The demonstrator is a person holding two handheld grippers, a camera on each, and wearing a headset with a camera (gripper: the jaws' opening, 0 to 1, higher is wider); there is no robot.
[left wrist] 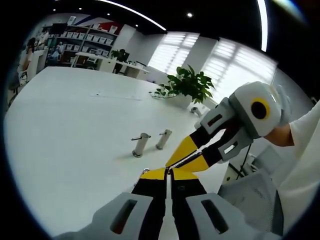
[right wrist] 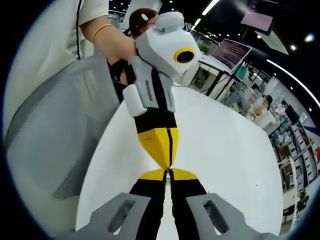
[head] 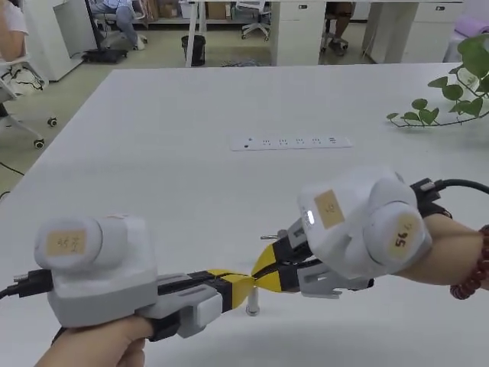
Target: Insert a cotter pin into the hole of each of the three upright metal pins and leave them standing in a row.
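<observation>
Metal pins: two of them stand close together on the white desk, beyond the claw tips in the left gripper view, and a third stands on the desk just under the meeting tips in the head view. Each is a short, round, dull grey rod with its long axis rising off the desk; the nearer of the pair has a slightly wider foot. The pair look tilted to the right in the left gripper view, though that view is itself rolled.

Directly above the third pin, the left claw has its jaws pressed together, leaving only a thin dark seam between them. The right claw is likewise closed. The two point at each other, tip touching tip, the left reaching in from the left and the right from the right in the head view. Whether either pinches a cotter pin at that contact is too small to tell. Both claws have glossy yellow wedge tips on black jaws, carried by smooth, pale grey, rounded plastic bodies.

The desk top is smooth and matt. Further back on it lies a flat white power strip, and a green leafy plant trails in at the far right edge.
</observation>
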